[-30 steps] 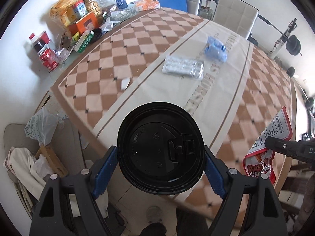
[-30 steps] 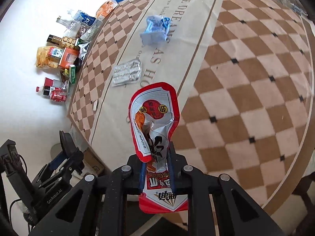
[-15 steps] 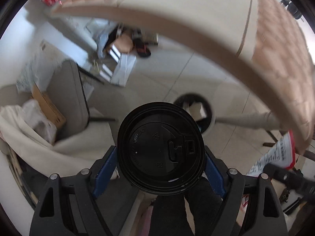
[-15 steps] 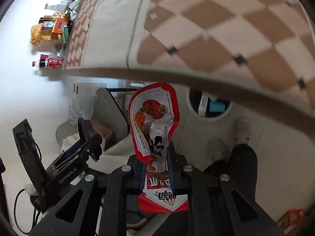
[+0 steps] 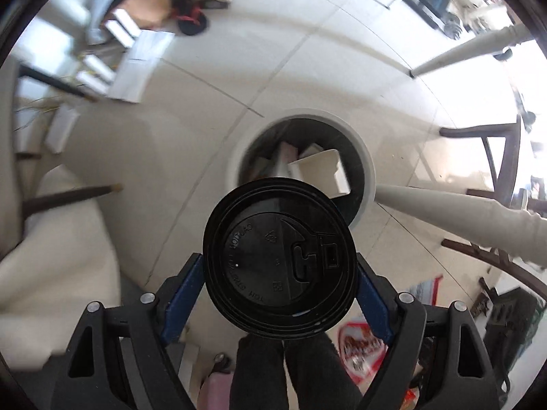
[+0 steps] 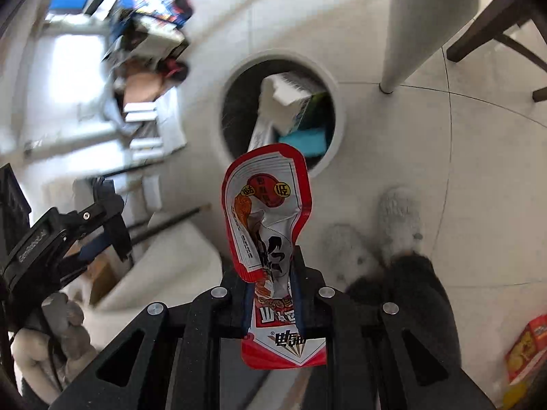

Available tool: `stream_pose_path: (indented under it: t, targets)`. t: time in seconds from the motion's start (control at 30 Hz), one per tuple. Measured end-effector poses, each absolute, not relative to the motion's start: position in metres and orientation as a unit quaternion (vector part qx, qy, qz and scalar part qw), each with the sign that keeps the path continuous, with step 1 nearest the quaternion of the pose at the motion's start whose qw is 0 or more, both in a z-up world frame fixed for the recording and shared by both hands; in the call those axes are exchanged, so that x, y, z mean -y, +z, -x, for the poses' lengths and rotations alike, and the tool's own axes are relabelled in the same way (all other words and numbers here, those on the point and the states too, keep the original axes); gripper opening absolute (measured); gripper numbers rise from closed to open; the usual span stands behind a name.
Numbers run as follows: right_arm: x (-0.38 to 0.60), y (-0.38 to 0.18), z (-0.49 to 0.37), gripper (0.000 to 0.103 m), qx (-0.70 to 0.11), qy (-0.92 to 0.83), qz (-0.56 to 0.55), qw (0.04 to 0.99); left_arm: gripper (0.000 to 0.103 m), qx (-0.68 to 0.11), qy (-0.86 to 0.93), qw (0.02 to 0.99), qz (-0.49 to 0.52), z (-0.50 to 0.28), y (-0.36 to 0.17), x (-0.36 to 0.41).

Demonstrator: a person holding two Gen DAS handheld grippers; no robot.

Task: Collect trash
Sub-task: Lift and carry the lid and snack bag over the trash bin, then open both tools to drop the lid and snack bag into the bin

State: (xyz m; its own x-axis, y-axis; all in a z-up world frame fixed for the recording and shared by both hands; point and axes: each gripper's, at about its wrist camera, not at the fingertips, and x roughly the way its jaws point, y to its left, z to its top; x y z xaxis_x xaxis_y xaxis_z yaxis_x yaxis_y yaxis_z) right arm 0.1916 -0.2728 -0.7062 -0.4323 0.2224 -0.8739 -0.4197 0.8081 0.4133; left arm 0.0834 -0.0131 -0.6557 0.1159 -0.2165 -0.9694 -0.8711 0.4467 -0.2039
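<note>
Both claws point down at the floor above the bin (image 5: 365, 157). Left claw (image 5: 278, 280) clamps a black cup lid (image 5: 278, 256); right claw (image 6: 270, 294) pinches a red wrapper (image 6: 266, 212).

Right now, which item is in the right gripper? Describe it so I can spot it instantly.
Find the round white-rimmed trash bin on the tiled floor. Just in front of it, the right gripper pinches a crumpled snack wrapper that stands upright. Its red border and silver face with printed characters set it apart from the white cartons inside the bin.
</note>
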Motion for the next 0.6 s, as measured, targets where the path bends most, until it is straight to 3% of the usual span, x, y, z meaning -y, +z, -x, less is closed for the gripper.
stream_pose_path:
  t: [0.2, 0.3, 0.4, 0.6]
  targets:
    - [0.225, -0.764, -0.219, 0.021, -0.768, 0.299, 0.037, 0.565, 0.088, -0.626, 0.232, 0.591, 0.453, -0.111, -0.714, -0.010]
    - [0.204, -0.792, -0.231, 0.028, -0.771, 0.289, 0.039, 0.567, 0.099, -0.625, 0.224, 0.581, 0.471, -0.115, -0.730, -0.020]
    - [0.197, -0.816, -0.241, 0.051, -0.786, 0.278, 0.019, 0.552, 0.100, -0.627, 0.232, 0.578, 0.468, -0.115, -0.732, -0.024]
    - [0.203, -0.820, -0.247, 0.067, -0.785, 0.284, 0.028, 0.550, 0.100, -0.628, 0.276, 0.578, 0.441, -0.099, -0.717, -0.021]
